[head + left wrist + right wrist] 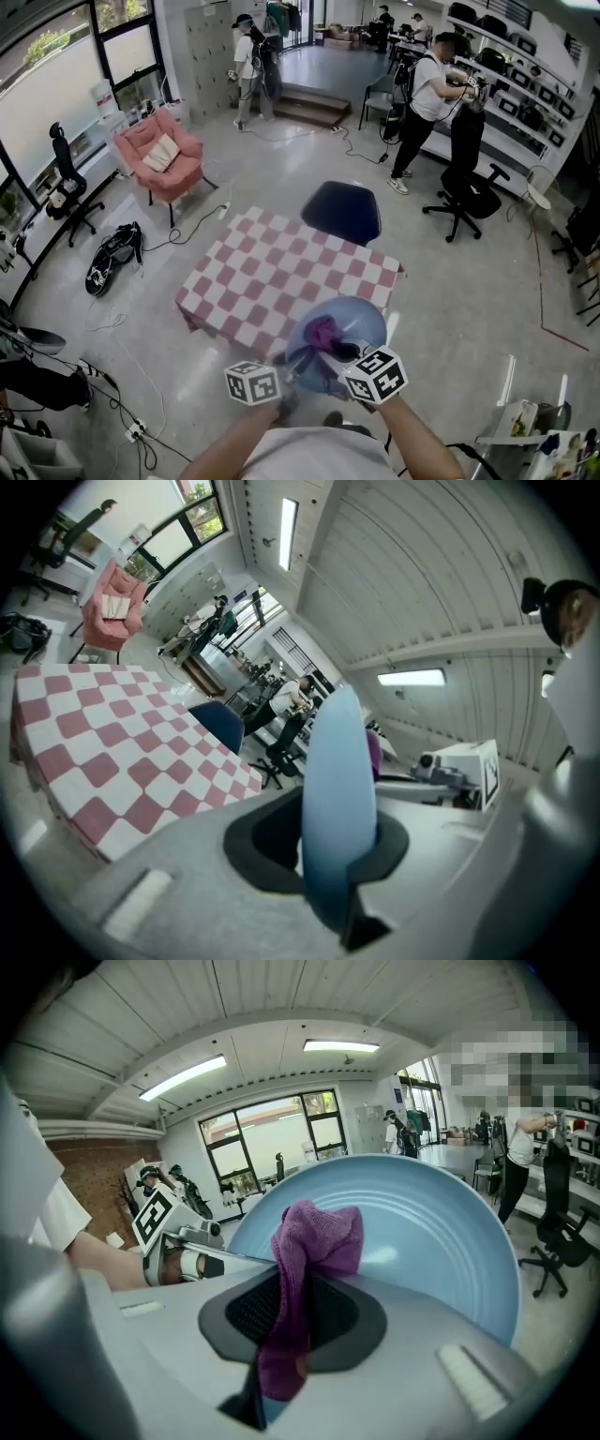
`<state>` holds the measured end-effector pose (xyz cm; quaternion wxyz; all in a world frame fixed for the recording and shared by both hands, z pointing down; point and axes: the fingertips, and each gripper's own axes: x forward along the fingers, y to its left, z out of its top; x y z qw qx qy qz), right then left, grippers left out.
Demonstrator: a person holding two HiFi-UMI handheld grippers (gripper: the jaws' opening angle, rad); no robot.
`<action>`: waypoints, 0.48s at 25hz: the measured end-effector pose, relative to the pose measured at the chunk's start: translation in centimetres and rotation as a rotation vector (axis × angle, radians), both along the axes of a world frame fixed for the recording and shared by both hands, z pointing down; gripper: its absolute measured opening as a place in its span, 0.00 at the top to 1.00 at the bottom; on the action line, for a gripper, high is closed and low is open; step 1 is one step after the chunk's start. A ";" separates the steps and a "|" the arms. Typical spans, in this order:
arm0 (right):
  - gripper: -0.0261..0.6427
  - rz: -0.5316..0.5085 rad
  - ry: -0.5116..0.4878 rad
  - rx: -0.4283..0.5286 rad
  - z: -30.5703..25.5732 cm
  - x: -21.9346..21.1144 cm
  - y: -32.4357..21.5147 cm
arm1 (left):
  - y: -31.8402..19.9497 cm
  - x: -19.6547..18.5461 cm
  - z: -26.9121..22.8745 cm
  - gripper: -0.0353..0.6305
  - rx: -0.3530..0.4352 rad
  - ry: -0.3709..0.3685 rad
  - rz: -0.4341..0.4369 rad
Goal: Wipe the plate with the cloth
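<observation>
The left claw [339,850] is gripping the pale-blue plate [337,761] edge-on while the right claw [292,1321] is pinching a purple cloth [319,1232] against it.

No readable word, label, brand or number anywhere.

Only printed marks: black-and-white square patterns on the left marker cube [251,382] and the right marker cube [377,375] (coded blocks, not letters or digits). Same kind of pattern on the cube faces caught in the two gripper views, again spelling nothing. Too small and blurred to read: whatever print sits on the far shelves [525,56] and the grey lockers [208,47].
</observation>
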<state>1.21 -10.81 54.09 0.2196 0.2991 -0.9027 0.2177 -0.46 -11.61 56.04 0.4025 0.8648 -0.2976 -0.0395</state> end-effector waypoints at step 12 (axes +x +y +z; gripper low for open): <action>0.87 -0.127 0.007 0.045 -1.7 -1.1 -0.3 | 0.9 1.4 0.5 0.87 0.015 -0.042 0.106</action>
